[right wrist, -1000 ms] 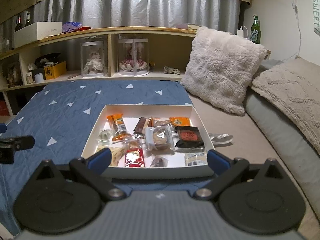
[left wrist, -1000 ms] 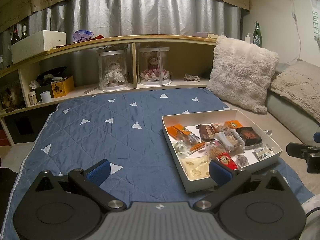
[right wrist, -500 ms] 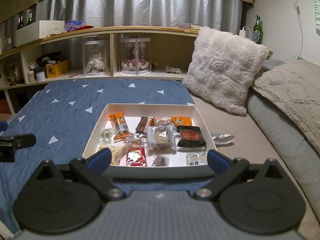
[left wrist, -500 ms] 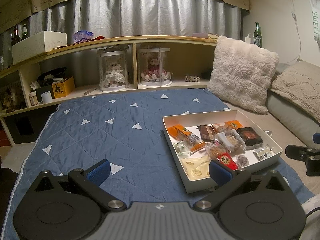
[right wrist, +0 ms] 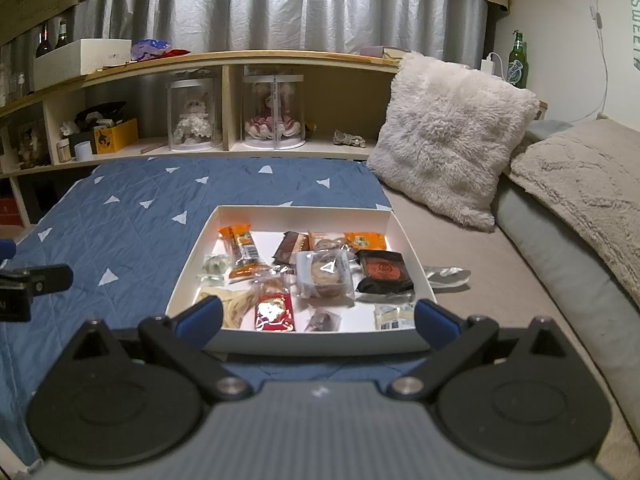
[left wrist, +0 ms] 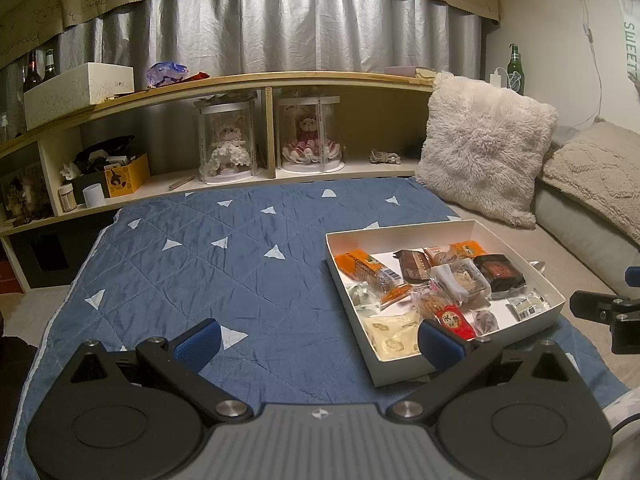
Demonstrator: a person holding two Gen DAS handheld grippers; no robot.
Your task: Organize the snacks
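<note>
Two tongs, left tongs (left wrist: 318,340), right tongs (right wrist: 318,316) (both spread), one snack box (right wrist: 304,213)

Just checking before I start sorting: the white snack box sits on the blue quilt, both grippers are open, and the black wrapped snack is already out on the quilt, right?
Not quite. The black wrapped snack lies inside the white snack box, as the right wrist view shows. The box is on the blue quilt, and the left gripper and right gripper are open.

white box (right wrist: 404,236), assorted wrapped snacks (right wrist: 324,274) inside
</note>
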